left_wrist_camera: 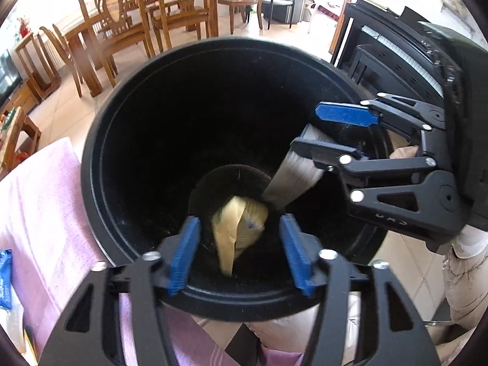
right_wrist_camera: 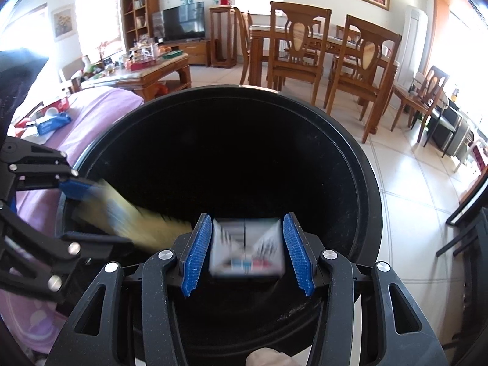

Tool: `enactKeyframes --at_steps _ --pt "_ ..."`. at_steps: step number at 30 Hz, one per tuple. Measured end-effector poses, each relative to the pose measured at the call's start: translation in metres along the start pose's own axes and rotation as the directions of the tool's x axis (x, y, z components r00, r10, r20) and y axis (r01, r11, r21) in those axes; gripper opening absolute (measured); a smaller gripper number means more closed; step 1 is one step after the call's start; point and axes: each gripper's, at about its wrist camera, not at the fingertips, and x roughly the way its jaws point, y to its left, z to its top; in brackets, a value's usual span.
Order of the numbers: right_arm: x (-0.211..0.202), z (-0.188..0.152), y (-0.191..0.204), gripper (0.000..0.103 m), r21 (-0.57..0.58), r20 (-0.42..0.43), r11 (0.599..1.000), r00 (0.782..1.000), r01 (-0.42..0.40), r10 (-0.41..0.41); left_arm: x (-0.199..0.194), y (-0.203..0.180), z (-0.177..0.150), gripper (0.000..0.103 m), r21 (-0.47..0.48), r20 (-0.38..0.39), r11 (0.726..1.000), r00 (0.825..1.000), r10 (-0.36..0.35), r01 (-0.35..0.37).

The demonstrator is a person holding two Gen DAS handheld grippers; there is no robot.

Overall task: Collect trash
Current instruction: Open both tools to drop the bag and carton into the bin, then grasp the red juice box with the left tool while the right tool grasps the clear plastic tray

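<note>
Step in hand: dropping trash into black bin (left_wrist_camera: 128,116). Left claw (left_wrist_camera: 239,251) was spread open above bin mouth, yellow wrapper (left_wrist_camera: 236,231) blurred, falling between fingers. Right claw (right_wrist_camera: 246,254) was also parted, grey box (right_wrist_camera: 246,250) blurred, seemingly released. Next move probably called for lifting both claws clear of rim.

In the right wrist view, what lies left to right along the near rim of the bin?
Left gripper → blurred yellow wrapper → right gripper's left pad → grey carton → its right pad, all over the black bin.

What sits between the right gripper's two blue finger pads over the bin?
A blurred grey-white box with red and blue print, apparently dropping from the open right gripper into the black bin, shown in the right wrist view.
</note>
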Motion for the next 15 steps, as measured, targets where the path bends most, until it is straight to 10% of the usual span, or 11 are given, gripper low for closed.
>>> enactKeyframes --at_steps 10,15 --pt "-0.017 0.005 0.008 0.081 0.012 0.072 1.000 0.997 -0.009 0.008 -0.043 0.009 -0.021 0.070 -0.042 0.130 0.999 0.991 -0.006 0.011" --pt "-0.044 0.019 0.021 0.096 0.024 0.183 0.999 0.983 -0.037 0.032 -0.080 0.018 -0.044 0.091 -0.108 0.231 0.992 0.970 0.081 -0.058"
